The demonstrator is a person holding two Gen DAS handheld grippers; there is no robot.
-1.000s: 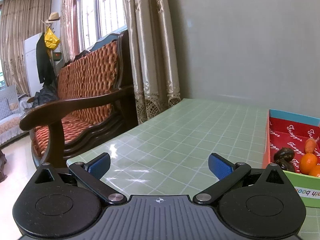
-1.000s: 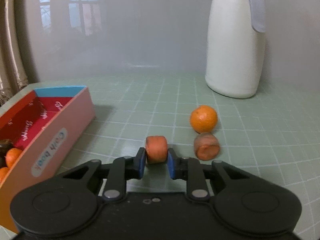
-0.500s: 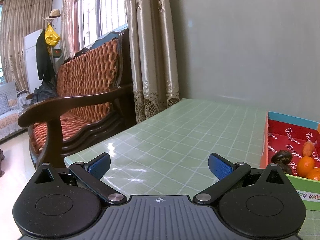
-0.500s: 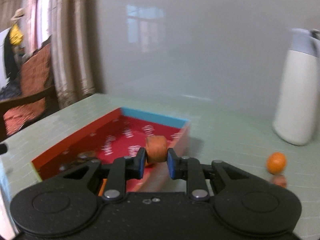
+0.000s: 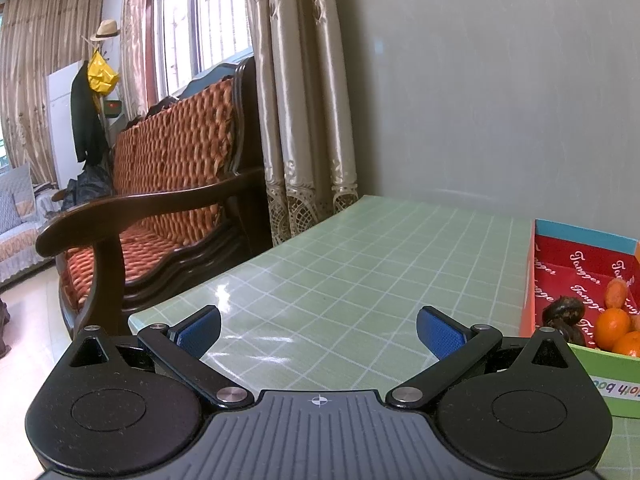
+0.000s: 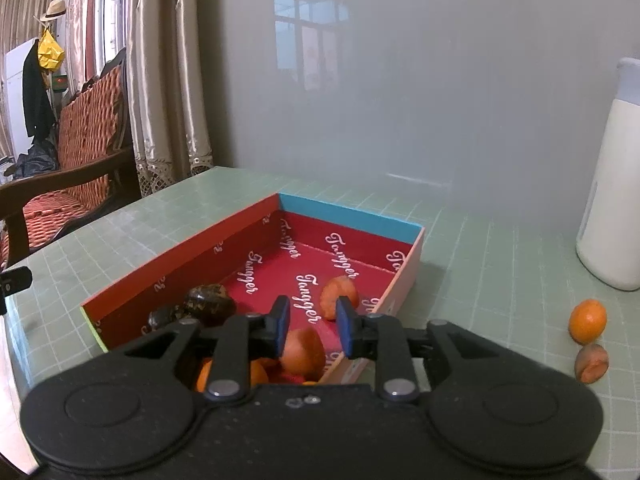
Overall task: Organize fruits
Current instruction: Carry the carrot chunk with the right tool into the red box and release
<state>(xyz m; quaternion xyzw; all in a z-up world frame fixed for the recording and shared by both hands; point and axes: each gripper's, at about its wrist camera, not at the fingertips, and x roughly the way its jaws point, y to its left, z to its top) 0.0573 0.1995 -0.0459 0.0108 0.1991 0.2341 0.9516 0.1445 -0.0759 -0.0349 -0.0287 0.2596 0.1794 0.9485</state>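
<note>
My right gripper [image 6: 313, 330] hangs over the near end of the red-lined box [image 6: 348, 216]. Its jaws are opening and its pads touch nothing. Just below them an orange carrot chunk [image 6: 302, 352] lies loose in the box. A second orange piece [image 6: 339, 298] lies farther in, beside dark brown fruits [image 6: 208, 300]. A tangerine [image 6: 587, 320] and a cut carrot piece [image 6: 591, 368] rest on the table to the right. My left gripper [image 5: 318, 326] stands open and empty over the green table, left of the box [image 5: 580, 236].
A tall white jug [image 6: 612, 200] stands at the right by the grey wall. A wooden sofa [image 5: 168, 184] and curtains [image 5: 296, 100] lie past the table's left edge [image 5: 240, 268]. The checked tabletop [image 5: 360, 272] stretches ahead of the left gripper.
My right gripper swung left from the bare table to over the box with the carrot chunk, then its jaws parted and the chunk dropped out. The left gripper stayed put.
</note>
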